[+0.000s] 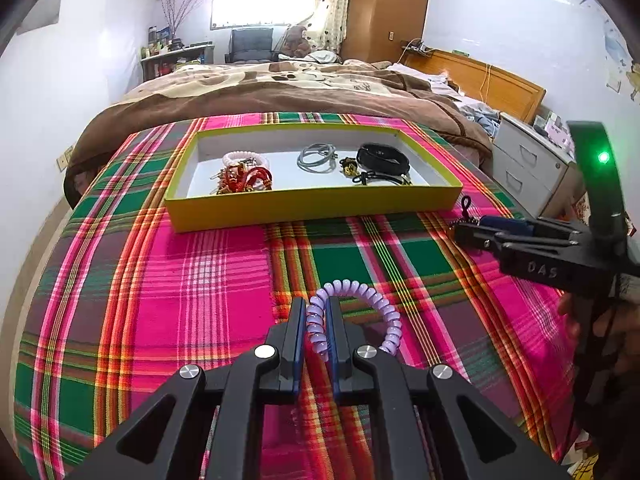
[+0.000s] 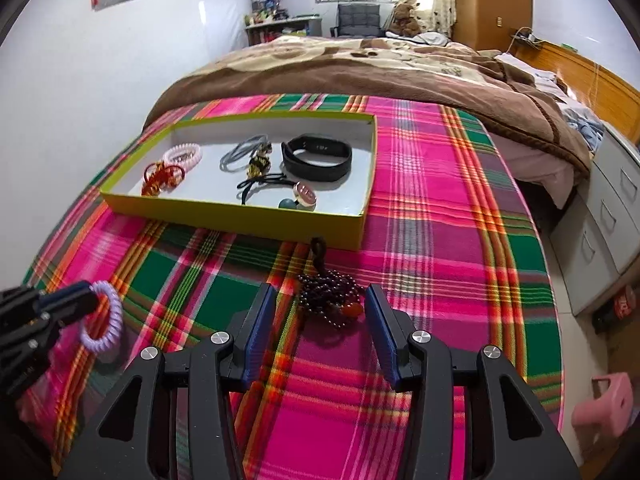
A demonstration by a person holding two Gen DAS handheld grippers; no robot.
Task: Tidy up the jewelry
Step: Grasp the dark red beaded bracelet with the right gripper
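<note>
My left gripper [image 1: 316,312] is shut on a purple spiral hair tie [image 1: 374,300], held just above the plaid cloth; it also shows in the right wrist view [image 2: 105,320]. My right gripper [image 2: 320,300] is open, its fingers either side of a dark beaded bracelet [image 2: 332,294] lying on the cloth; that bracelet peeks out in the left wrist view [image 1: 464,216]. The yellow tray [image 1: 312,204] [image 2: 240,218] holds a pink spiral tie [image 2: 183,153], red jewelry [image 2: 162,176], grey hair ties [image 2: 240,154], a black band [image 2: 318,156] and black cords with charms [image 2: 280,188].
The plaid cloth [image 1: 200,280] covers the table. A bed with a brown blanket [image 1: 280,88] lies behind it. White drawers [image 2: 608,208] stand to the right, and a pink stool [image 2: 606,404] sits on the floor.
</note>
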